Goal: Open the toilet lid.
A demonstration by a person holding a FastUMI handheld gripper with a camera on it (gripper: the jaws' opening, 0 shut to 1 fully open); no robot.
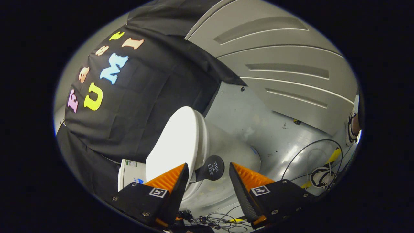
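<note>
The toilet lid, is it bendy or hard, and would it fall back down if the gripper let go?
The toilet lid looks like smooth, glossy hard plastic, so it is probably stiff and a bit slippery. It is already raised, leaning back toward the tank, so it would likely stay up. The gripper is open; one finger overlaps the lid's edge, contact unclear.

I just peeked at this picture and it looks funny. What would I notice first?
Probably the white toilet, with its lid standing up, just beyond the fingers. Between the open fingers, with nothing in them, sits a round black tag on the toilet. Past the toilet are the grey floor and loose black cables.
</note>
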